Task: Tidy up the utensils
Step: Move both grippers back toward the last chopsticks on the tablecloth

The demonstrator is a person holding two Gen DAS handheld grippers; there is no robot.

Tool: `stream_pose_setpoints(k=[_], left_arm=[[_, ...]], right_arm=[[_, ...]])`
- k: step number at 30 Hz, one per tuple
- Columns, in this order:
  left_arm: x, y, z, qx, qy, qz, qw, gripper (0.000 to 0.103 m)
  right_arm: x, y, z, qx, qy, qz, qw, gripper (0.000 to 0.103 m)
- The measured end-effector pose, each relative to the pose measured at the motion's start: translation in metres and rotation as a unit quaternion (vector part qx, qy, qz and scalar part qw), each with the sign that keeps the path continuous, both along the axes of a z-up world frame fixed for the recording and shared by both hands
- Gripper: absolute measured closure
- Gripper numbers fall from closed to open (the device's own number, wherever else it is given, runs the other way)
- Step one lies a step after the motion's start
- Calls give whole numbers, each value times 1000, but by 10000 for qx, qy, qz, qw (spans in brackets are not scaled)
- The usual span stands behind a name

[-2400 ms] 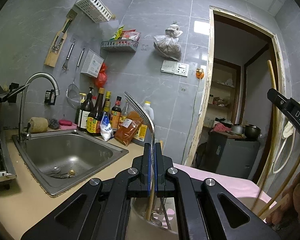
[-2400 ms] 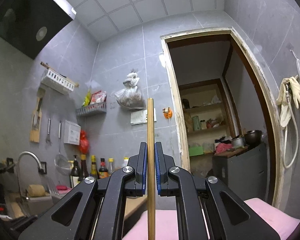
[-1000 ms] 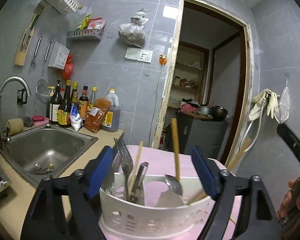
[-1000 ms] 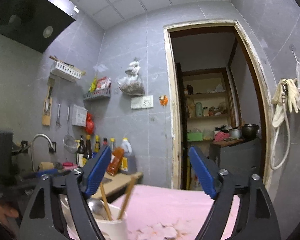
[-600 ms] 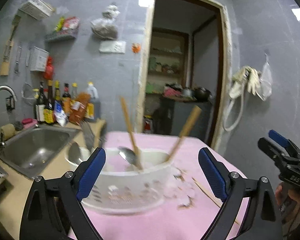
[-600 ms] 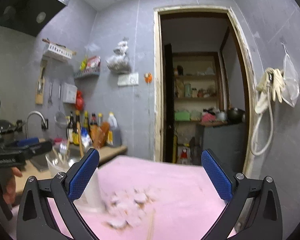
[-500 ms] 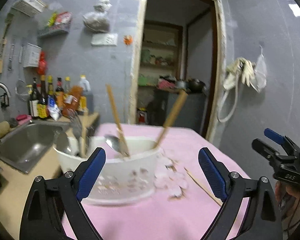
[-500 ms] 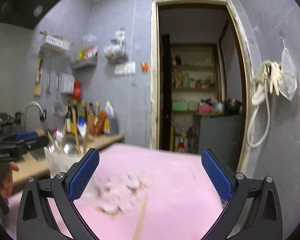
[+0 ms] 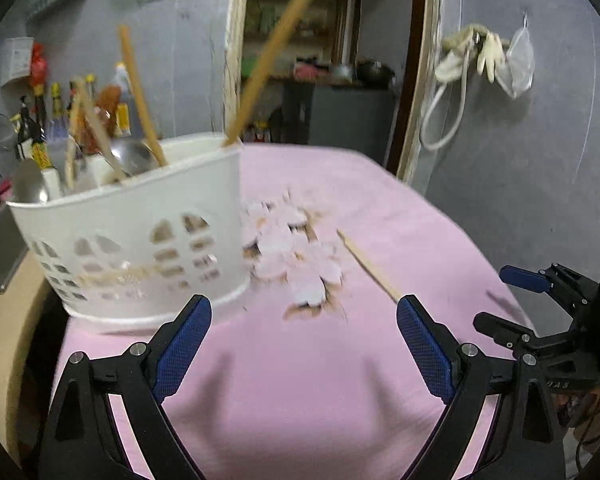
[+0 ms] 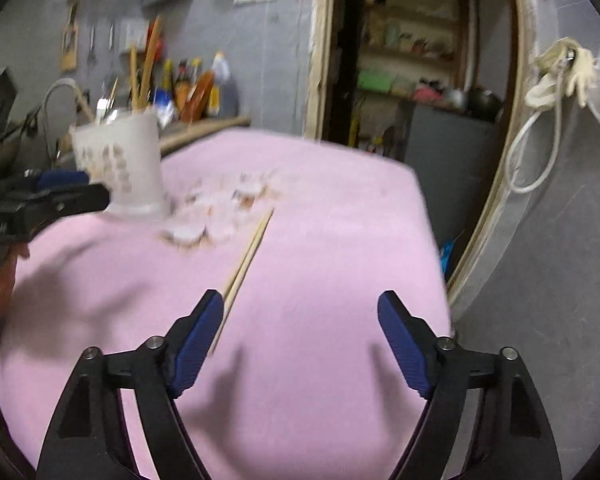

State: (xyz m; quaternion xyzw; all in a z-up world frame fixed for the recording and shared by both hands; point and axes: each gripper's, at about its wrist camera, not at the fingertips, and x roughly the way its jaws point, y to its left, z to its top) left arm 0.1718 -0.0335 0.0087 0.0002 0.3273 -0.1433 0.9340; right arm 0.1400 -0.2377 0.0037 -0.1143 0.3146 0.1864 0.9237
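You are between placements: the white perforated plastic utensil basket [image 9: 140, 240] stands on the pink cloth-covered table [image 9: 300, 400] and already holds wooden chopsticks [image 9: 268, 64] and metal spoons [image 9: 132, 156], all leaning upright. What is left is a pair of pale wooden chopsticks [image 10: 246, 256] lying flat on the cloth, side by side, just beside the patch of pale printed flowers [image 9: 296, 256] and a little apart from the basket.

Your left gripper [image 9: 302, 354] has just opened further; its blue pads stand very wide with nothing but bare cloth between them, the basket just beyond its left finger. Your right gripper [image 10: 300, 336] is empty too; its jaws have just been closing in somewhat but are open, and the near end of the loose chopsticks passes just beside its left pad, outside the gap.

The step in hand looks like fetching those last chopsticks. For that, shift your right gripper towards them so the sticks lie between the pads, lower to the cloth and pinch both together. They are thin and flat on soft fabric, so they may roll apart or slip.
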Motion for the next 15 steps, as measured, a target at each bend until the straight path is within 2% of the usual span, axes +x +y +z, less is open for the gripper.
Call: stream_pose_setpoints(k=[2, 8, 15], left_arm=[[7, -4, -6, -17, 227, -76, 9997, 12], [21, -8, -20, -92, 714, -227, 9971, 13], [26, -4, -23, -170, 949, -266, 9950, 15]], right_arm=[[0, 2, -5, -63, 145, 107, 9998, 39], [4, 13, -13, -188, 499, 387, 9978, 52], [4, 24, -16, -256, 668, 608, 9956, 54]])
